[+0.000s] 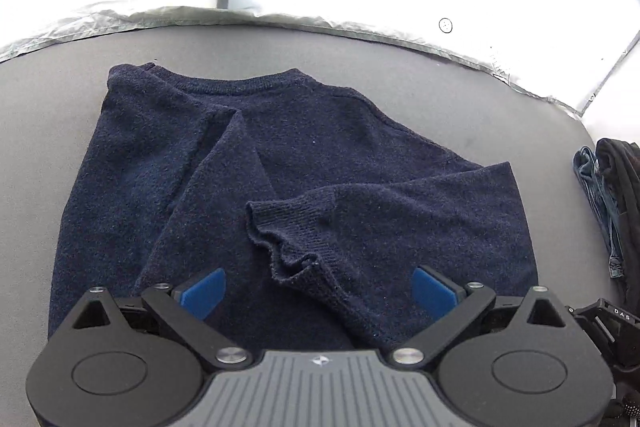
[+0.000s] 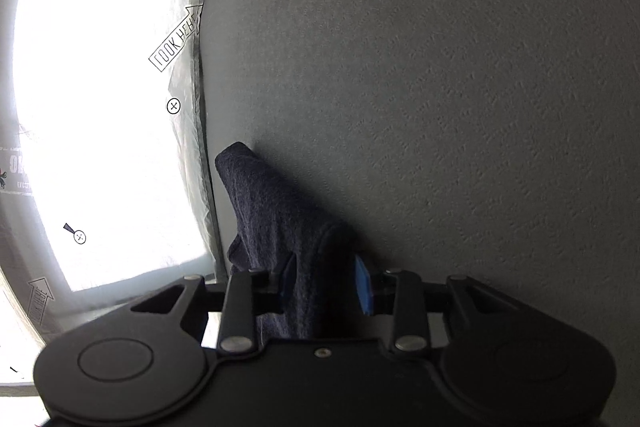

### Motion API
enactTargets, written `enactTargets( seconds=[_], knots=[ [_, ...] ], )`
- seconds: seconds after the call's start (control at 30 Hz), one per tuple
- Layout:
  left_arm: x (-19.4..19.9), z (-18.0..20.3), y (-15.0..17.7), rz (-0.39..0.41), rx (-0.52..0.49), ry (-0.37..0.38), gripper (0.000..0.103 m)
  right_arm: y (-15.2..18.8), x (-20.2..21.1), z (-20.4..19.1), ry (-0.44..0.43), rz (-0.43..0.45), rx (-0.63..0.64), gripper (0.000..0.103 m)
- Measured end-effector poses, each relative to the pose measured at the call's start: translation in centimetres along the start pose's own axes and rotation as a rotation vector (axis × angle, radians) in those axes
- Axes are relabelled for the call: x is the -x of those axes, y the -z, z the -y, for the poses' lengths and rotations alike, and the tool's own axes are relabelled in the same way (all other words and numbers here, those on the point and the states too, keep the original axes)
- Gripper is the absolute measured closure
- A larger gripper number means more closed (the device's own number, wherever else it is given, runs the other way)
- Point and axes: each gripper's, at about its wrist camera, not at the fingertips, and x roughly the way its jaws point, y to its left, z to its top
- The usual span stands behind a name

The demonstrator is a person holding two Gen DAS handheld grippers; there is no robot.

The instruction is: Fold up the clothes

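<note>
A navy knit sweater [image 1: 280, 163] lies on a grey mat [image 1: 440, 87] in the left wrist view, collar at the far side. Both sleeves are folded in over the body, and one ribbed cuff [image 1: 296, 239] lies in the middle. My left gripper [image 1: 318, 291] is open above the sweater's near edge, with nothing between its blue pads [image 1: 204, 293]. In the right wrist view my right gripper [image 2: 326, 285] is shut on a bunched fold of navy sweater fabric [image 2: 276, 211], held above the mat [image 2: 440, 107].
A crinkled white sheet with printed marks [image 1: 445, 25] surrounds the mat; it also shows in the right wrist view [image 2: 112, 107]. A pile of dark and blue clothes [image 1: 612, 195] lies at the mat's right edge. A black device [image 1: 604, 323] sits near the right gripper side.
</note>
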Motion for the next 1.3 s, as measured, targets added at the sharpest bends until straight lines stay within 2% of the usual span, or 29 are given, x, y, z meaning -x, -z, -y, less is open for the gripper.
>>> enactTargets(
  seconds=[0.17, 0.2, 0.23, 0.27, 0.3, 0.33, 0.5, 0.67, 0.77, 0.9, 1.03, 1.3],
  knots=[
    [-2.7, 1.2, -0.6, -0.056, -0.048, -0.045, 0.028, -0.4, -0.2, 1.4, -0.039, -0.007, -0.086, 0.073],
    [-3.1, 1.4, -0.8, -0.06, -0.052, -0.057, 0.035, -0.5, -0.3, 1.4, -0.042, -0.006, -0.09, 0.073],
    [-3.6, 1.6, -0.9, -0.064, -0.056, -0.069, 0.047, -0.4, -0.4, 1.4, -0.044, -0.005, -0.093, 0.073],
    [-3.8, 1.7, -1.0, -0.065, -0.061, -0.079, 0.053, -0.4, -0.5, 1.3, -0.045, -0.004, -0.094, 0.073],
    [-3.9, 1.8, -1.1, -0.066, -0.067, -0.09, 0.076, -0.4, -0.6, 1.2, -0.046, -0.003, -0.093, 0.073],
    [-3.9, 1.9, -1.2, -0.067, -0.072, -0.092, 0.09, -0.4, -0.8, 1.2, -0.047, -0.003, -0.093, 0.073],
    [-2.3, 1.7, -1.4, -0.004, -0.065, -0.095, 0.09, -0.2, -0.6, 1.1, -0.056, -0.004, -0.086, 0.07],
    [0.8, 1.0, -1.8, 0.108, -0.019, -0.114, 0.092, -0.7, 0.0, 0.6, -0.057, 0.004, -0.06, 0.06],
    [3.5, 0.0, -2.4, 0.185, 0.014, -0.138, 0.092, -0.7, 0.3, 0.7, -0.073, -0.001, -0.086, 0.056],
    [7.1, -2.3, -3.2, 0.274, 0.07, -0.168, 0.093, 0.3, 0.8, 1.5, -0.11, -0.013, -0.153, 0.048],
    [10.9, -5.6, -4.1, 0.357, 0.109, -0.216, 0.093, 1.7, 2.1, 2.0, -0.103, -0.024, -0.149, 0.044],
    [16.1, -13.6, -5.5, 0.43, 0.202, -0.278, 0.093, 6.7, 2.8, 2.9, -0.074, -0.007, -0.169, 0.037]
  ],
)
